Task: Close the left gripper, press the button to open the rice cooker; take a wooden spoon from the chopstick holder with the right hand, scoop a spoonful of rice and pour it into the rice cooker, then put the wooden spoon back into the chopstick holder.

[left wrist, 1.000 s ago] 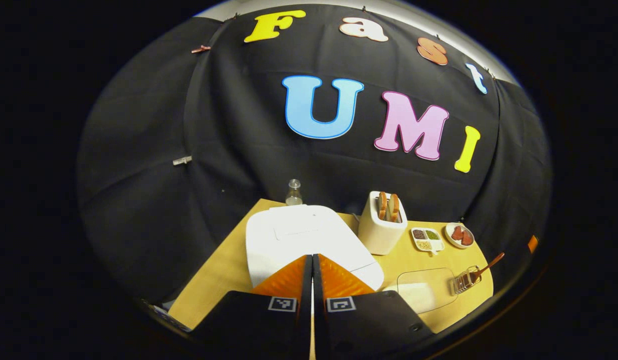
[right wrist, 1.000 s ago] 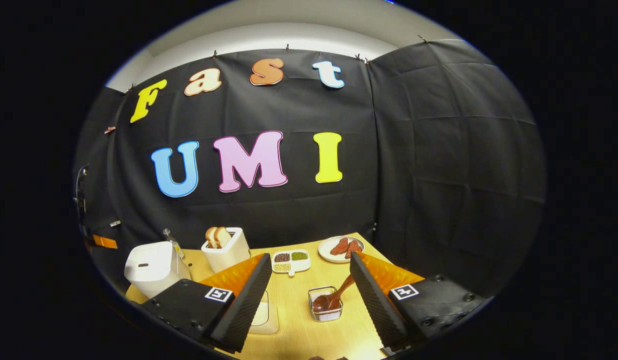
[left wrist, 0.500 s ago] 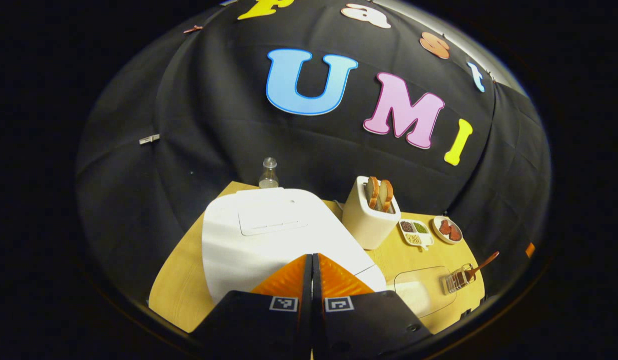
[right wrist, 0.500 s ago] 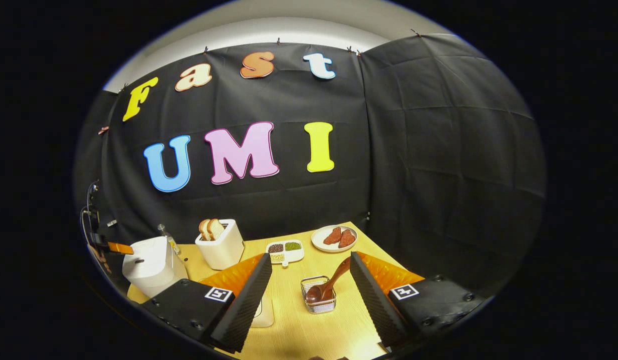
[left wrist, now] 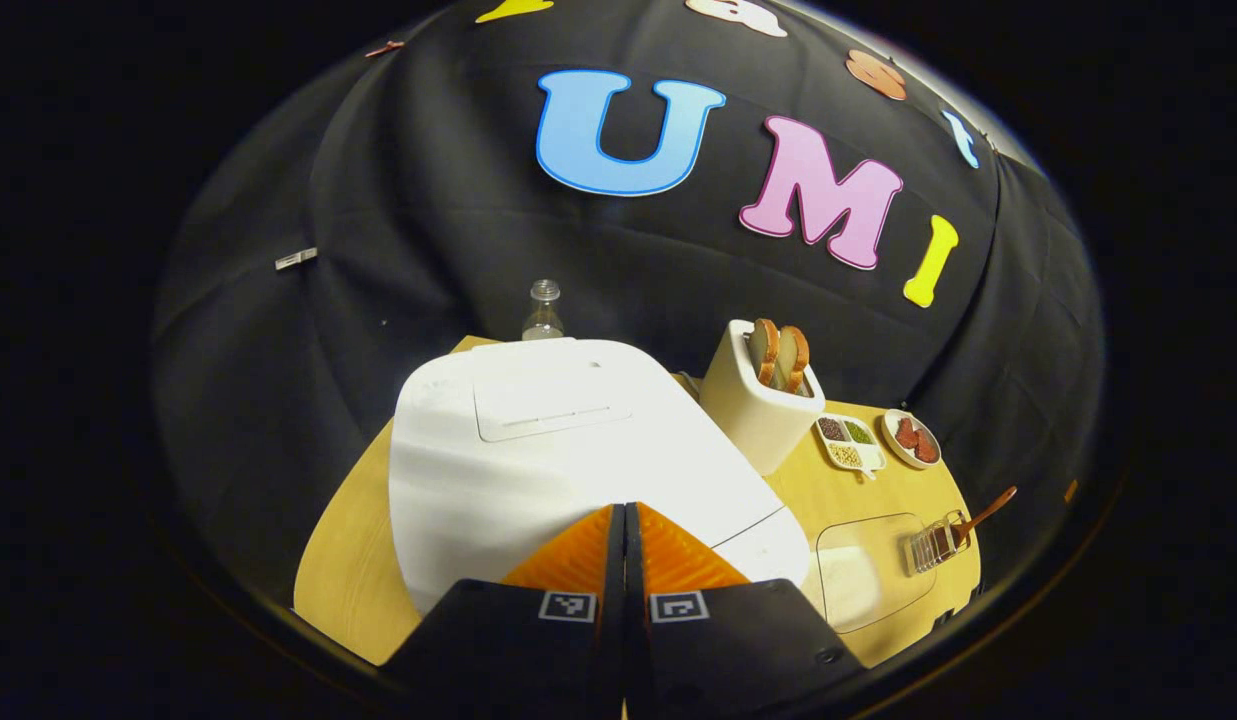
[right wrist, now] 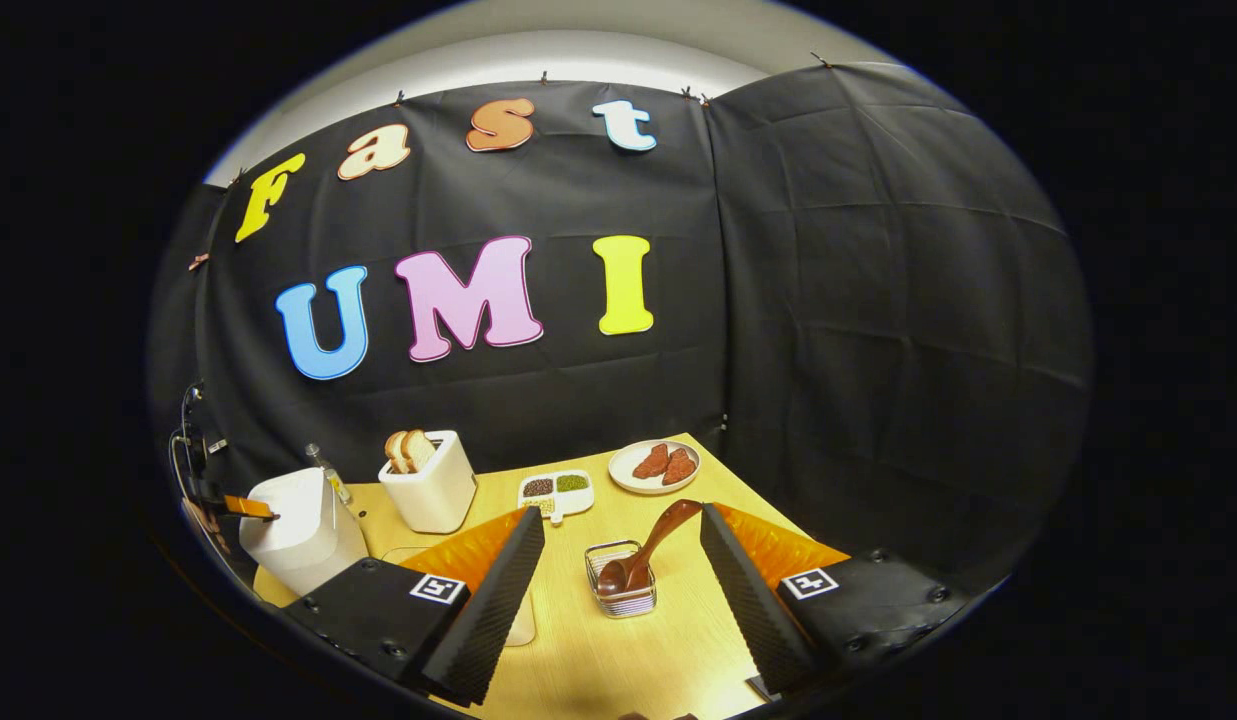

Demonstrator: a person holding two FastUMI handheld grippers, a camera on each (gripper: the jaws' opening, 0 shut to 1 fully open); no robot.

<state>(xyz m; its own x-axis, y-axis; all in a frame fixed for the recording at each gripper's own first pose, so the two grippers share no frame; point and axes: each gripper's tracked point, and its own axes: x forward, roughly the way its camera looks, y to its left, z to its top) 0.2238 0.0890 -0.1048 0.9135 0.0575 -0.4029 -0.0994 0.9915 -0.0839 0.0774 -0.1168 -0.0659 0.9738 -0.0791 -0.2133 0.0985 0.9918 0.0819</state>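
Left gripper (left wrist: 624, 520) fingers together, rice cooker (left wrist: 538, 450) lid down

L gripper (left wrist: 624, 520) closed, R gripper (right wrist: 623, 545) wide apart.

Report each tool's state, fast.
Left tool: closed, holding nothing, right over the rice cooker.
Right tool: open, empty, with the wooden spoon in the chopstick holder ahead between its fingers.

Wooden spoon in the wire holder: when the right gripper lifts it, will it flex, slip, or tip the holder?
The wooden spoon looks rigid, so flex seems unlikely. Its glossy handle may slip. It leans in the small wire chopstick holder, so an angled pull could tip that.
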